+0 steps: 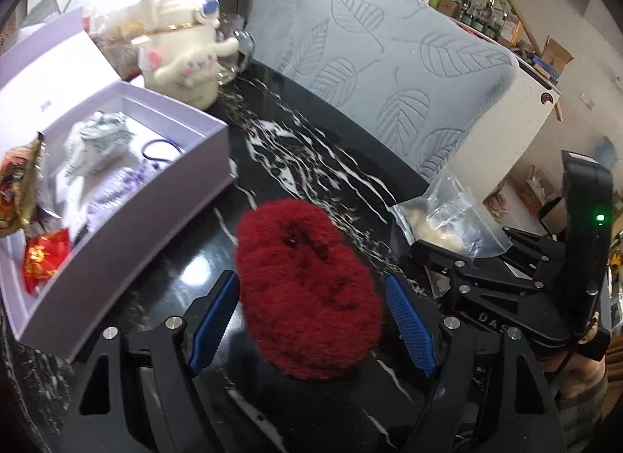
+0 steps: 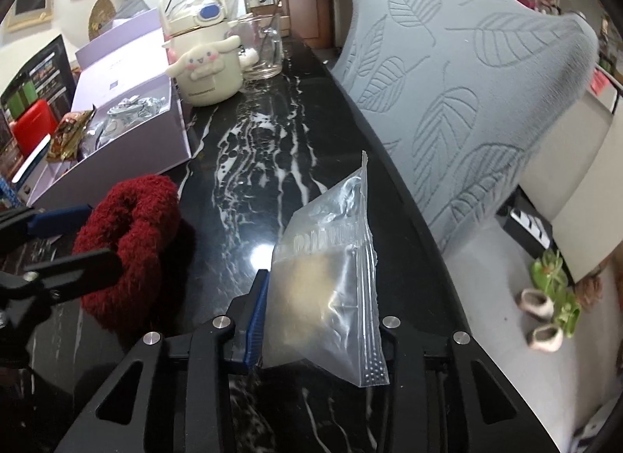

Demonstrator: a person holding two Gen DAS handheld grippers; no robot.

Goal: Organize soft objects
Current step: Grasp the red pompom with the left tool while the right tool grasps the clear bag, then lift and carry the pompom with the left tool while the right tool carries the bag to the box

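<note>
A: What are the left fingers (image 1: pixel 222 316) doing?

B: They're spread, one on each side of the red scrunchie (image 1: pixel 307 289), which lies on the black counter (image 1: pixel 303 149). The blue pads sit just beside the fluff; I can't tell whether they touch it. From the right wrist view the scrunchie (image 2: pixel 132 242) shows as a fuzzy ring with the left gripper (image 2: pixel 66 242) around it.

A: And the right gripper (image 2: pixel 319 320)?

B: It's pinching a clear bag (image 2: pixel 331 289) with something pale inside. The blue pad presses the bag's left face; the other finger is hidden behind the plastic. The bag stands up between the fingers, zip end far. In the left view the same bag (image 1: pixel 444 215) is at the right, near the counter's edge.

A: What's farther out?

B: At the left, an open lilac box (image 1: pixel 163 157) holding wrappers and a crumpled grey cloth (image 1: pixel 97 141). Beyond it, at the far end, a cream kettle (image 2: pixel 202 55) with a plush dog on its front, and a glass jug (image 2: pixel 264 48) just beside it. Along the right edge, a grey leaf-patterned cover (image 2: pixel 467 102).
</note>
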